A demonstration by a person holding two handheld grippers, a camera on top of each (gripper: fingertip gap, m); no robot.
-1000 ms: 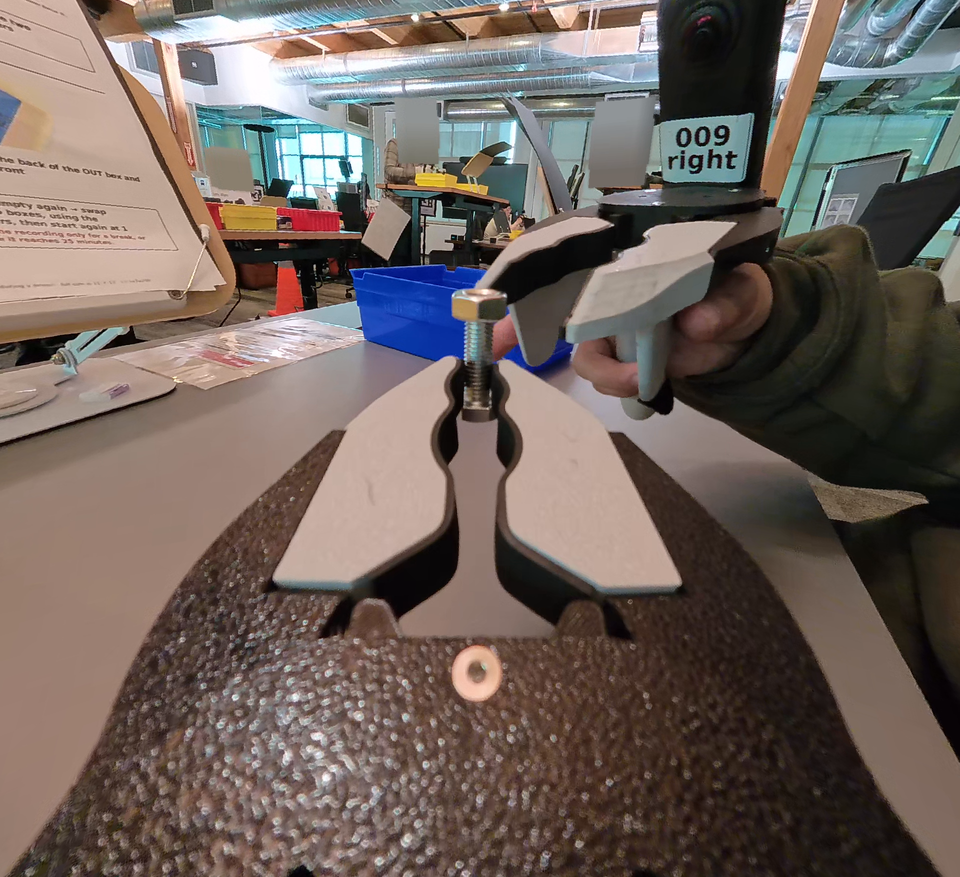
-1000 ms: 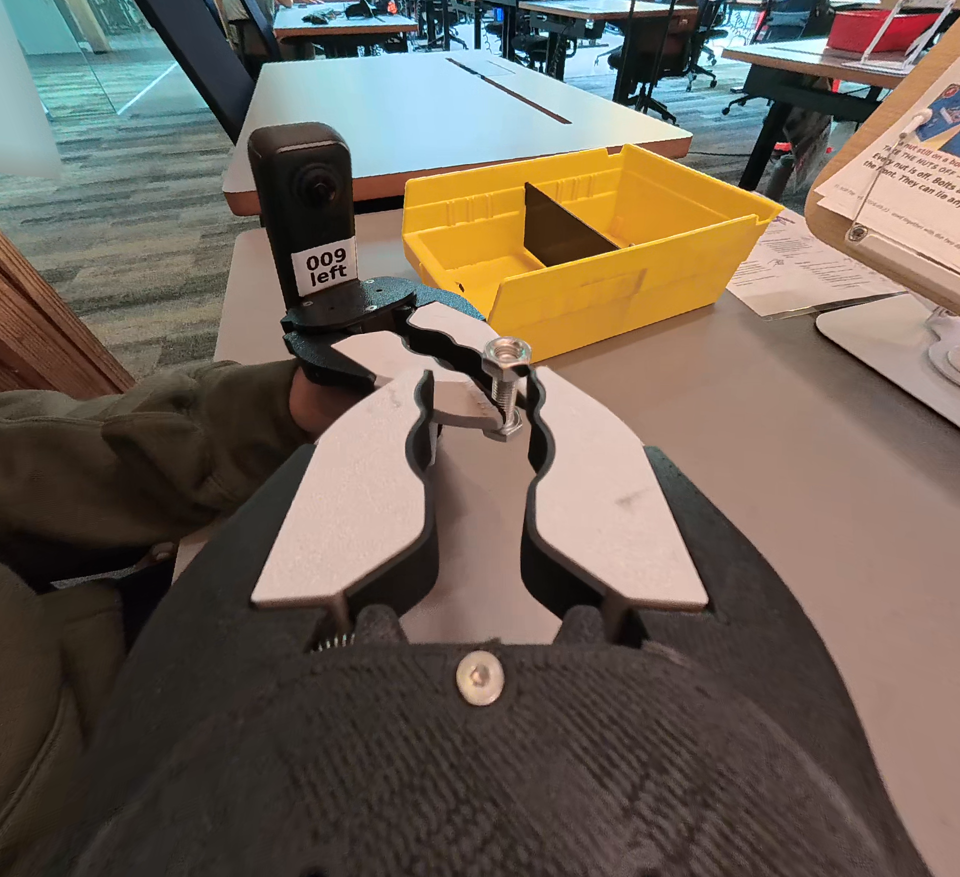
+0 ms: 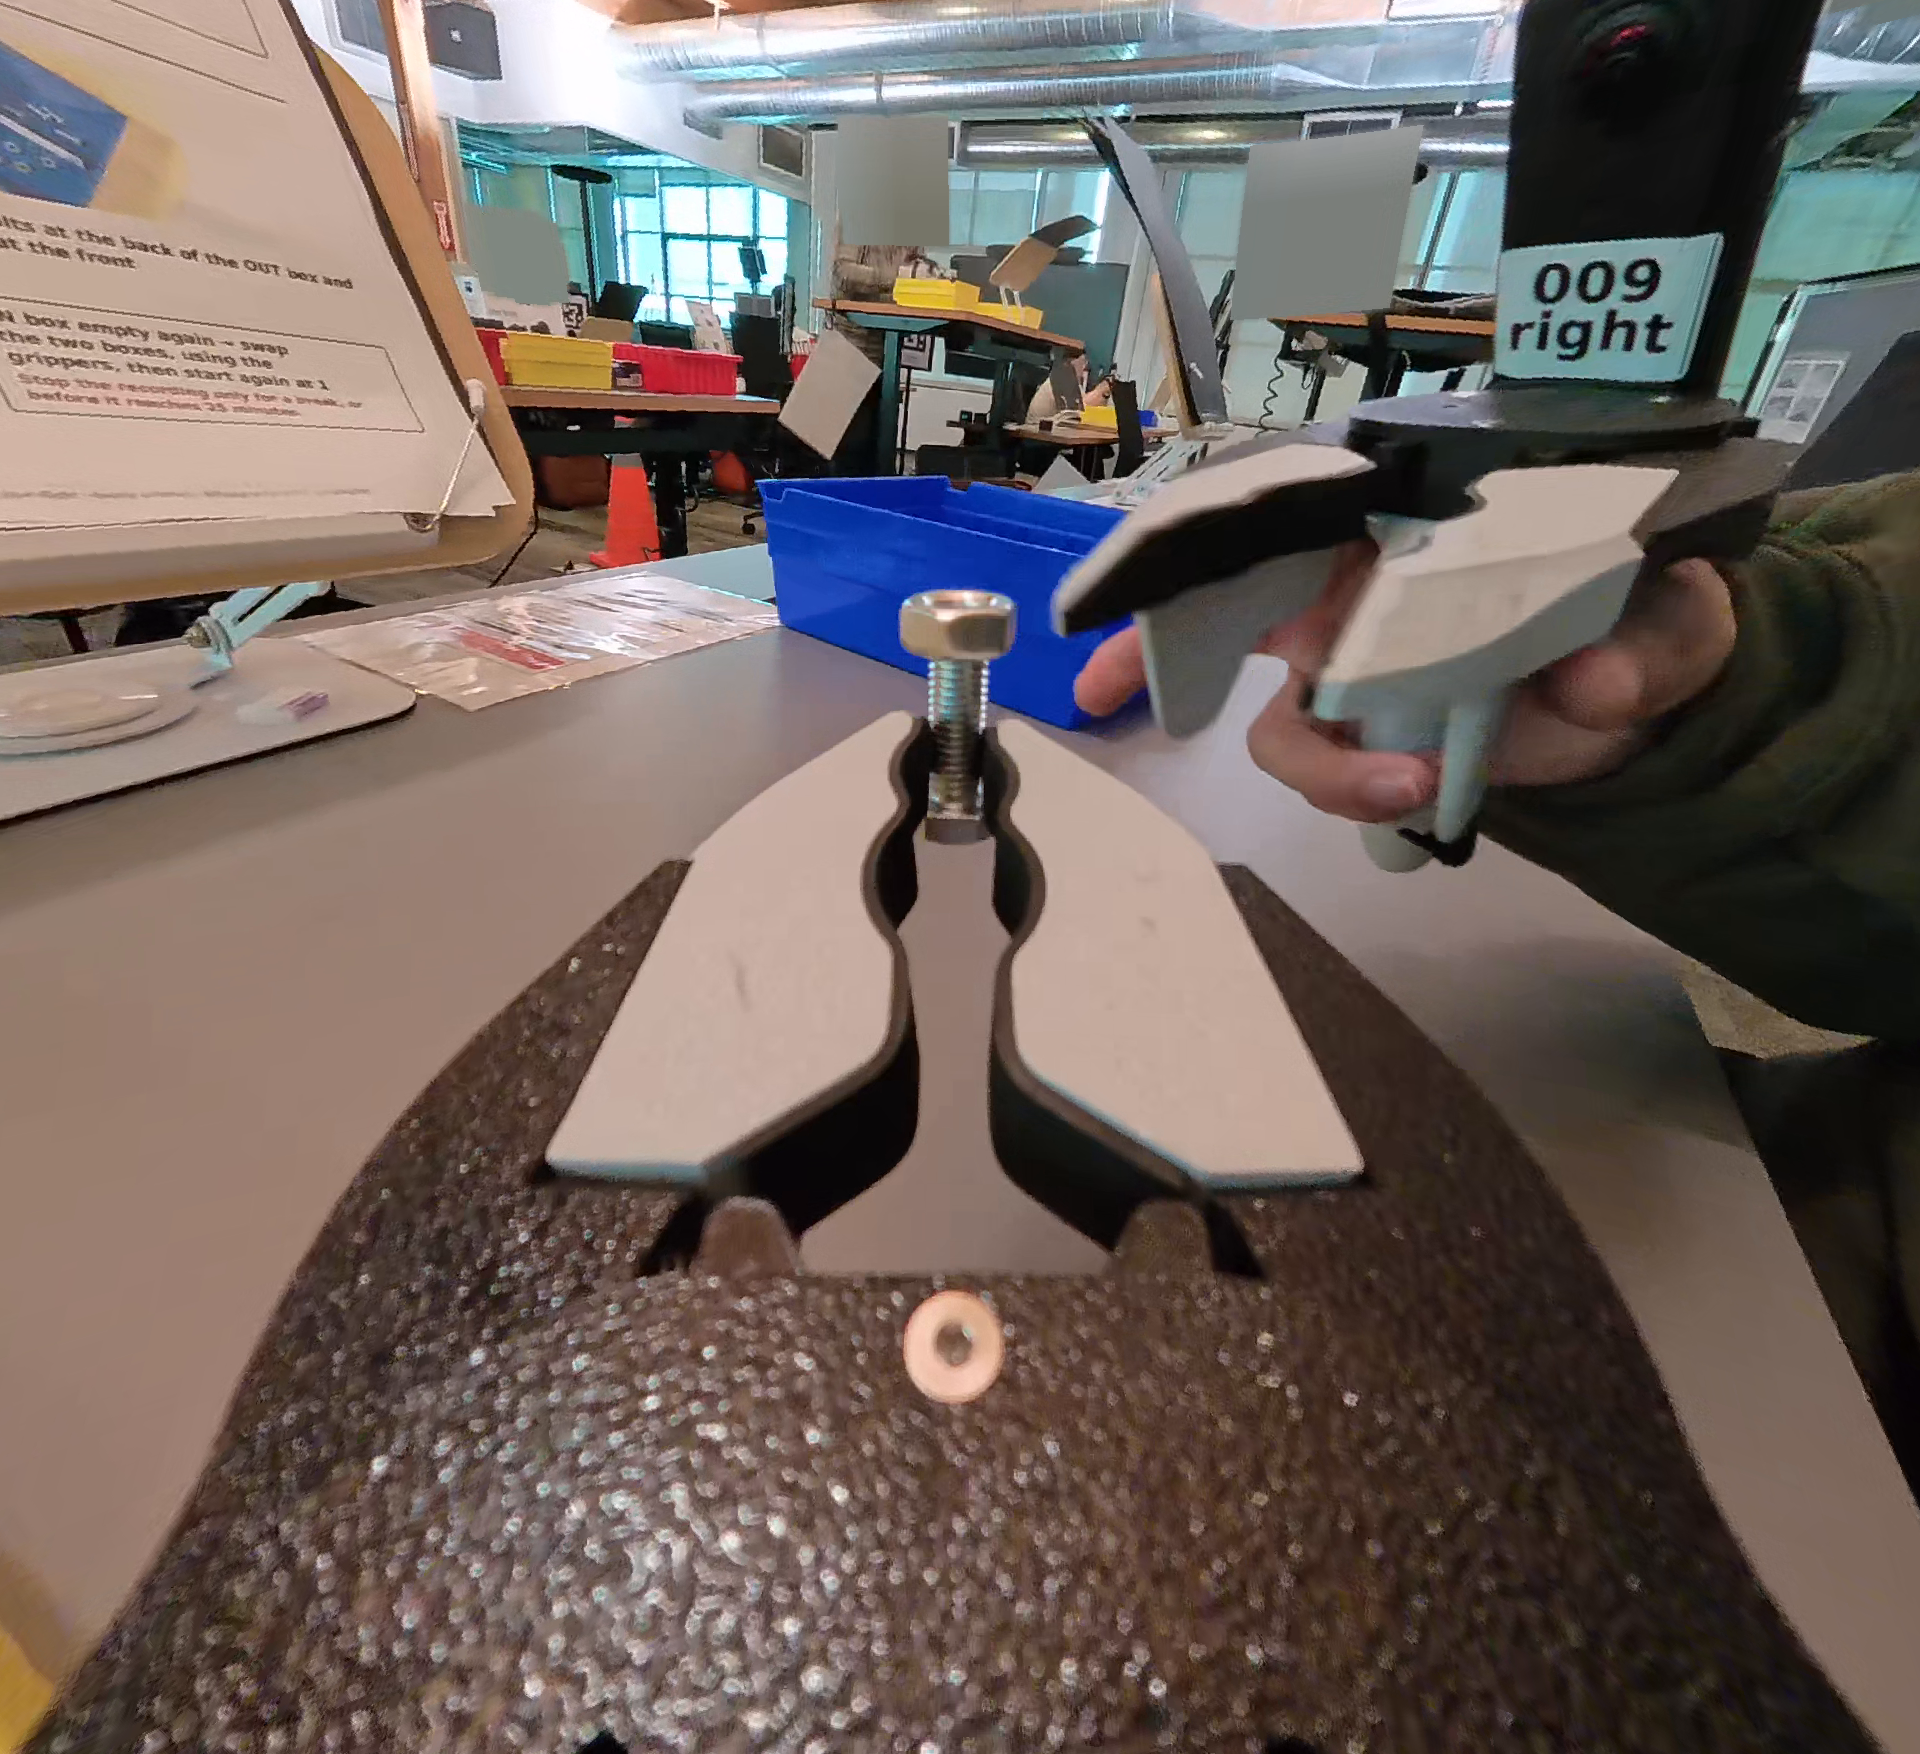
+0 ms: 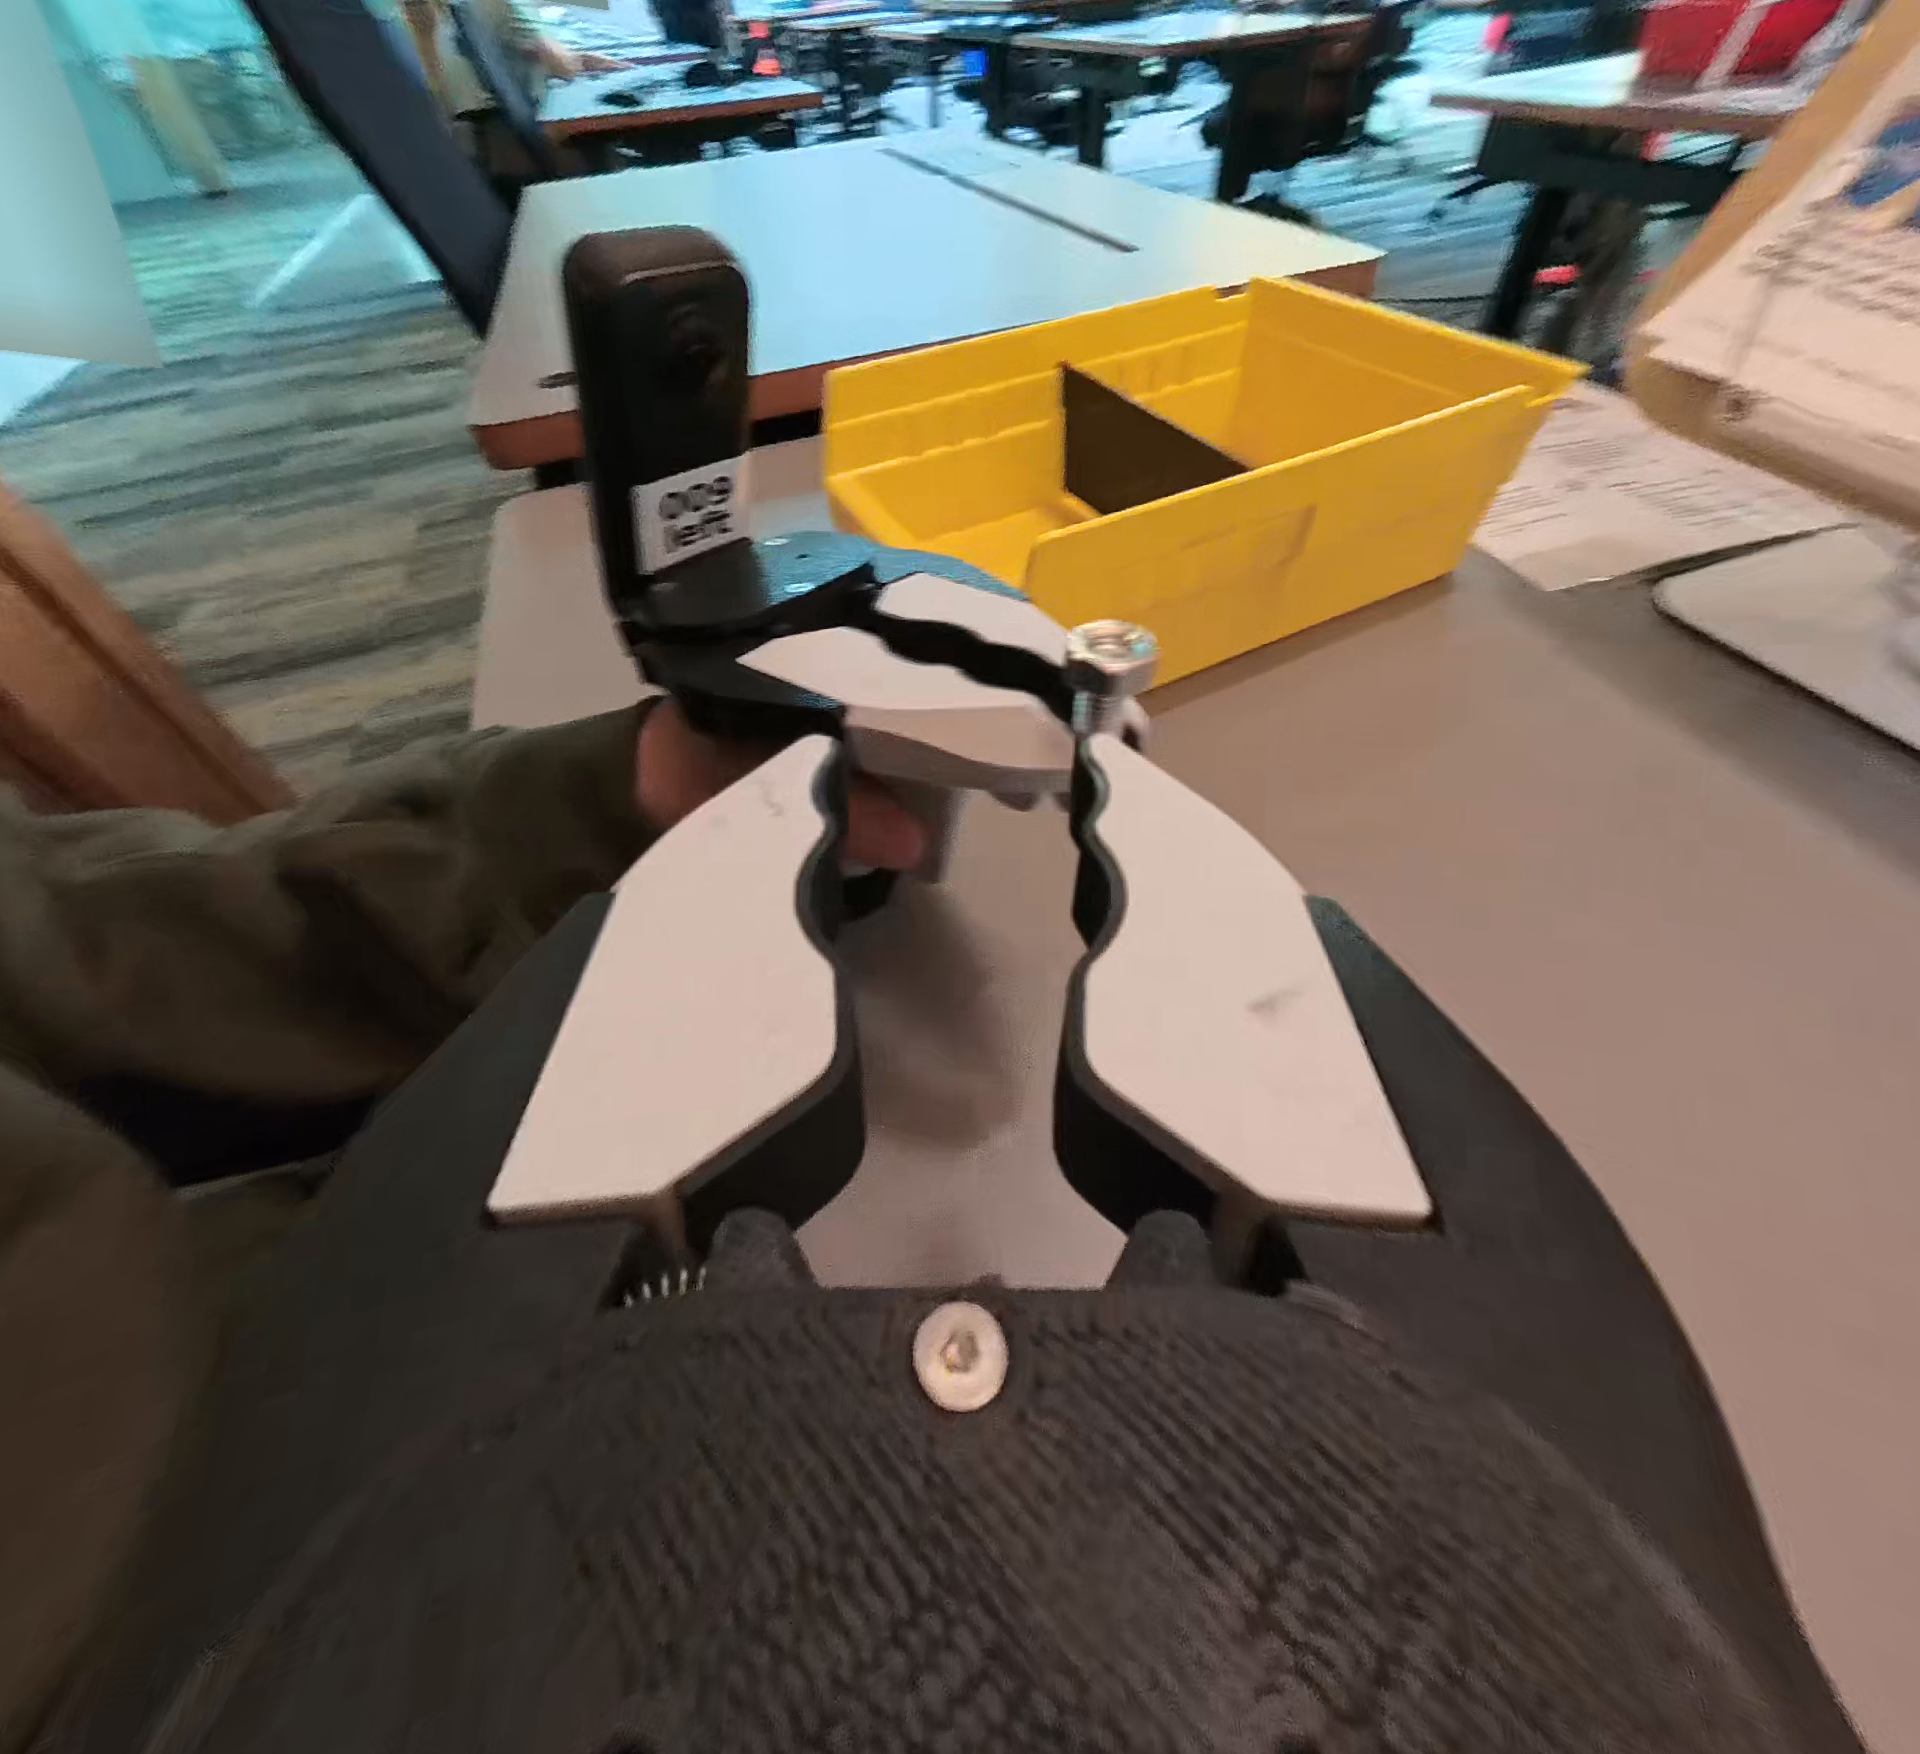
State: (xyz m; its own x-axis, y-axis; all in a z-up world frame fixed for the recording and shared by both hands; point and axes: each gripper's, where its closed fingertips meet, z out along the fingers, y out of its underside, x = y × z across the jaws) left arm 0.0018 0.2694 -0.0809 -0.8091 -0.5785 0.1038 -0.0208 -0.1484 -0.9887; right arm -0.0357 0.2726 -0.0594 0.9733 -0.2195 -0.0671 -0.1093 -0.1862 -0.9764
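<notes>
Steel bolt (image 3: 954, 728), nut (image 3: 957, 621) at its top, stands upright with its head pinched in the narrow tips of the left gripper (image 3: 951, 769) above the grey table (image 3: 312, 873). The right gripper (image 4: 961, 754), a second ago spread about the nut, has drawn off to the side and gapes wide, holding nothing. A blue bin (image 3: 883, 551) sits close behind the bolt, a yellow bin (image 4: 1247, 551) just beyond the left gripper. Bare tabletop lies to the left, and the table's edge runs near the right sleeve.

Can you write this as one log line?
left gripper: shut on bolt | bolt: upright, nut on top | right gripper: open, beside bolt
</notes>
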